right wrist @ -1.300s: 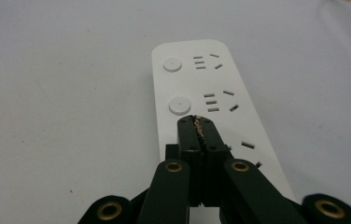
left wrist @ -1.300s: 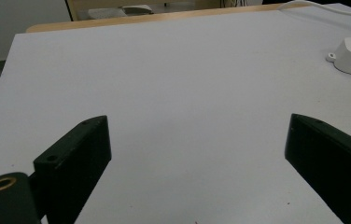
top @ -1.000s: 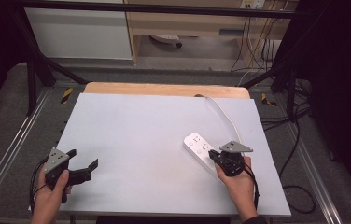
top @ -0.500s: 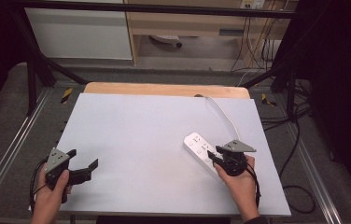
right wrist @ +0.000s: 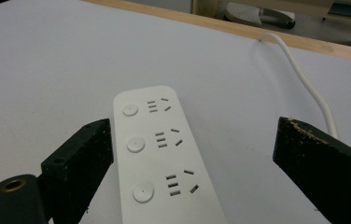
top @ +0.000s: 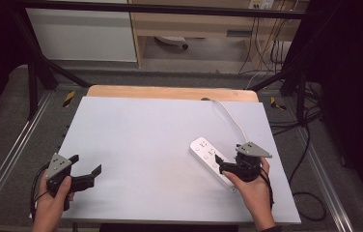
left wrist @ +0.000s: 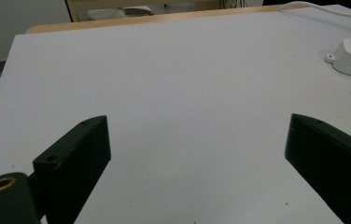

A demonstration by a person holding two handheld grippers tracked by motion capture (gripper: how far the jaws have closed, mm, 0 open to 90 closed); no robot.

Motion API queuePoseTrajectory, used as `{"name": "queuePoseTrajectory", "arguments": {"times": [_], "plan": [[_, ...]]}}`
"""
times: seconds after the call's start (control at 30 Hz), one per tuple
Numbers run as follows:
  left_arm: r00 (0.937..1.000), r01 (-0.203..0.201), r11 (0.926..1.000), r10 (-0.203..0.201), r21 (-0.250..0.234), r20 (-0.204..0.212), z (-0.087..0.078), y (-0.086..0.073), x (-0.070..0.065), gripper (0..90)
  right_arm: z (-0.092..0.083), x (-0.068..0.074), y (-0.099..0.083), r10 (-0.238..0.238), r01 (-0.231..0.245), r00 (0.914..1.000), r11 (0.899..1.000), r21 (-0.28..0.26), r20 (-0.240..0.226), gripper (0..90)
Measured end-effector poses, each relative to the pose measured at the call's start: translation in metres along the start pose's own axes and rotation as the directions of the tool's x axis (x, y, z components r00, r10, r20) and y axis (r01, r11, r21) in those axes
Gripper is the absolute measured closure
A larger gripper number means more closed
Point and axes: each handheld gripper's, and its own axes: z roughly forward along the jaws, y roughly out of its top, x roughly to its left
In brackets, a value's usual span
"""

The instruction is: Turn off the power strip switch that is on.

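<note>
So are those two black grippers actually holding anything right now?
No, nothing is held. The right gripper has just been opening; its jaws stand wide either side of the white plastic power strip without pressing it. The left gripper is open over bare table.

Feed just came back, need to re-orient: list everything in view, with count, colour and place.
power strip: 1, white, right side of table, between the right jaws, three sockets with round buttons
cord: 1, white, runs from the strip toward the table's far edge
table: 1, white top, wood strip at far edge
left gripper: 1, black, near-left of table, jaws open over bare top
right gripper: 1, black, jaws have just been opening, astride the strip
</note>
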Motion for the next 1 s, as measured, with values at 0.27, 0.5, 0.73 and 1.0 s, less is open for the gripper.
{"name": "queuePoseTrajectory", "arguments": {"times": [0.27,0.5,0.73,1.0], "plan": [[1.0,0.004,1.0,-0.004,-0.003,0.0,0.0,0.0,0.001,6.8,-0.01,-0.009,0.002,0.04,-0.039,0.998,0.999,-0.032,0.049,7.4],[1.0,0.004,1.0,-0.004,-0.003,0.0,0.0,0.0,0.001,6.8,-0.014,-0.017,0.0,0.059,-0.056,0.9963,0.997,-0.056,0.062,5.4],[1.0,0.005,1.0,-0.005,-0.004,-0.001,-0.001,0.0,0.001,6.8,-0.02,-0.021,-0.002,0.048,-0.043,0.9968,0.995,-0.087,0.063,3.4],[1.0,0.004,1.0,-0.004,-0.006,0.0,-0.001,0.0,0.001,6.8,-0.027,-0.027,-0.006,0.034,-0.024,0.9961,0.991,-0.129,0.081,2.8]]}}
